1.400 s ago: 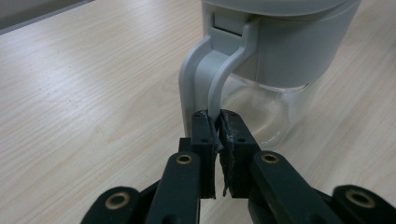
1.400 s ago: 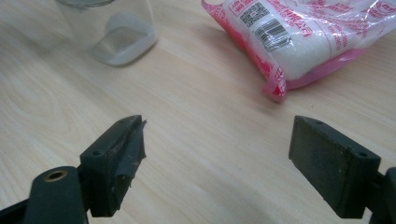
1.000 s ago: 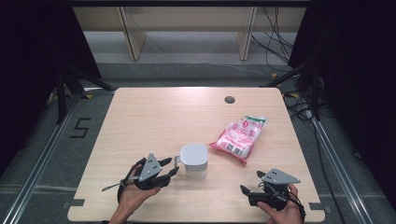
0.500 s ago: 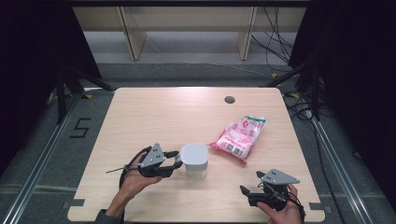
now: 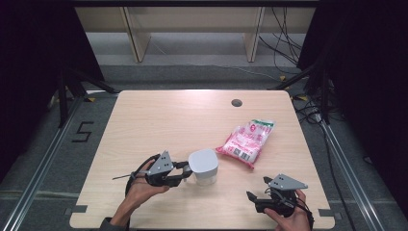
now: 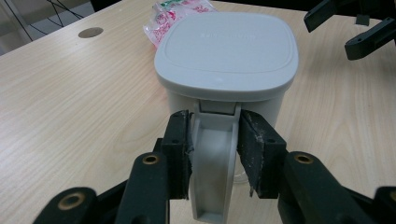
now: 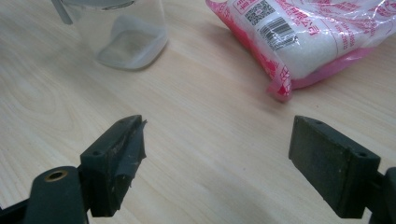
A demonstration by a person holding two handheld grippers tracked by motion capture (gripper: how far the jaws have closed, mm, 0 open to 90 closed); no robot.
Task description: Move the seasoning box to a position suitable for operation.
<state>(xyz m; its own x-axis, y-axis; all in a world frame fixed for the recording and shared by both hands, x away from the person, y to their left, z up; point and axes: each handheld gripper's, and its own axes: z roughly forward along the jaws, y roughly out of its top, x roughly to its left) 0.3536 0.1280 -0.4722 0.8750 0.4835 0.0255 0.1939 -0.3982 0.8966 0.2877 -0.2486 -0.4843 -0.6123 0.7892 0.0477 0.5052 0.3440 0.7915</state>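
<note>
At near edge of tabletop [image 5: 144,115], right tool [image 5: 259,188] sits w/ jaws spread wide, nothing between, resting low by the person's hand. Left of it, left tool [image 5: 185,169] has just been closing its jaws & now pinches the handle [image 6: 212,158] of a clear container [image 5: 204,167] w/ grey lid [image 6: 227,49], pads touching both sides. Container stands upright, near-centre. Farther right, pink sugar bag [image 5: 246,140] lies flat, near but apart from container. Far side: small round hole [image 5: 236,102].
</note>
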